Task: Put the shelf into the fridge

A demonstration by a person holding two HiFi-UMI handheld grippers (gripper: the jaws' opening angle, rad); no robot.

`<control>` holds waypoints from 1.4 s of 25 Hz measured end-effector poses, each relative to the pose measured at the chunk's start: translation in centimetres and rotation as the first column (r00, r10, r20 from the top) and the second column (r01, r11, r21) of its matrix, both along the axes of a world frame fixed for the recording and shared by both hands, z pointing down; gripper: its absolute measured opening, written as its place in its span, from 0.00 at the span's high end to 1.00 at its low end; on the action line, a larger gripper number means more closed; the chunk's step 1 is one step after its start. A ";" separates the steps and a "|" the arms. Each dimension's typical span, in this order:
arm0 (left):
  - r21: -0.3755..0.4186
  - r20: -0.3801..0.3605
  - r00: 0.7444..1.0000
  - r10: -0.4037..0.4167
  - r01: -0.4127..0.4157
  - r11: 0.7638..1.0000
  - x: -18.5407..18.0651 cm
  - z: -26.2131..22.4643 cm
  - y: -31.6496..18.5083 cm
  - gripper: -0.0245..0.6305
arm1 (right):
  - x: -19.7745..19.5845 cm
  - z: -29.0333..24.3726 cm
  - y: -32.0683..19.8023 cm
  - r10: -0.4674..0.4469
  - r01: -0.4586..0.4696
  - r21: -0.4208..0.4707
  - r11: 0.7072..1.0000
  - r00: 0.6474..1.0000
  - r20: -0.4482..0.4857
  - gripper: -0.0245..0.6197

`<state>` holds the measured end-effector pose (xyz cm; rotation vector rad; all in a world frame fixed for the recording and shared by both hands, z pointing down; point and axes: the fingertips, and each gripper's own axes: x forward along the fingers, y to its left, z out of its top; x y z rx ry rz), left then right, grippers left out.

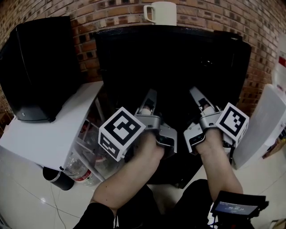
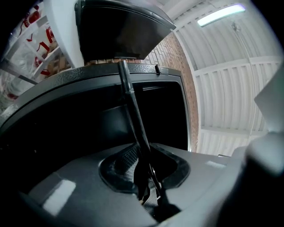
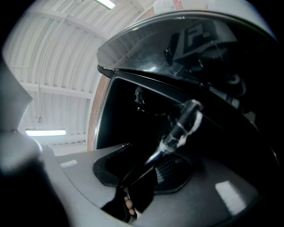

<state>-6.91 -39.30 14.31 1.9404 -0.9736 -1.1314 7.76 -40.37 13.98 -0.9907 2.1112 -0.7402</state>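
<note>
A black fridge (image 1: 170, 58) stands straight ahead against the brick wall, its front very dark. I cannot make out a shelf in any view. My left gripper (image 1: 152, 94) points up at the fridge front; in the left gripper view its fingers (image 2: 133, 115) run together as one thin dark rod, with nothing seen between them. My right gripper (image 1: 193, 91) points at the fridge beside it. In the right gripper view only one taped finger (image 3: 184, 124) shows clearly against the glossy black fridge (image 3: 133, 115), so its opening is unclear.
A white mug (image 1: 161, 12) stands on the fridge top. Left of the fridge a white table (image 1: 58, 129) carries a big black box (image 1: 40, 67), with bottles (image 1: 78, 170) beneath. A white panel (image 1: 263, 125) leans at the right. A small screen (image 1: 237, 208) sits by my right forearm.
</note>
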 end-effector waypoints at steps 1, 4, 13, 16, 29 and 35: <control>-0.001 -0.013 1.000 0.000 0.000 1.000 -0.1 0.0 -0.1 0.88 | -0.2 0.0 0.4 -0.011 0.011 0.018 1.000 1.000 -0.014 0.76; -0.002 -0.027 1.000 -0.008 0.008 1.000 -0.3 -0.2 -0.4 0.89 | -0.6 0.0 1.7 -0.040 0.044 0.078 0.996 0.998 -0.044 0.75; 0.000 -0.029 1.000 -0.012 0.012 1.000 -0.5 -0.3 -0.9 0.89 | -2.0 1.1 3.7 -0.111 0.120 0.075 0.990 0.988 -0.108 0.80; 0.040 -0.017 1.000 0.013 -0.012 0.999 -0.2 -1.0 -0.6 0.84 | -1.6 0.6 3.6 -0.105 0.108 0.048 0.993 0.993 -0.054 0.80; 0.181 0.077 0.997 0.027 -0.041 0.983 0.4 -1.6 2.3 0.84 | -1.3 -0.9 1.9 -0.086 0.086 0.032 0.996 0.996 0.003 0.77; 0.201 0.169 0.984 -0.060 0.025 0.979 0.6 -1.5 0.5 0.80 | -0.7 -1.0 0.9 -0.029 0.031 0.080 0.996 0.999 -0.035 0.76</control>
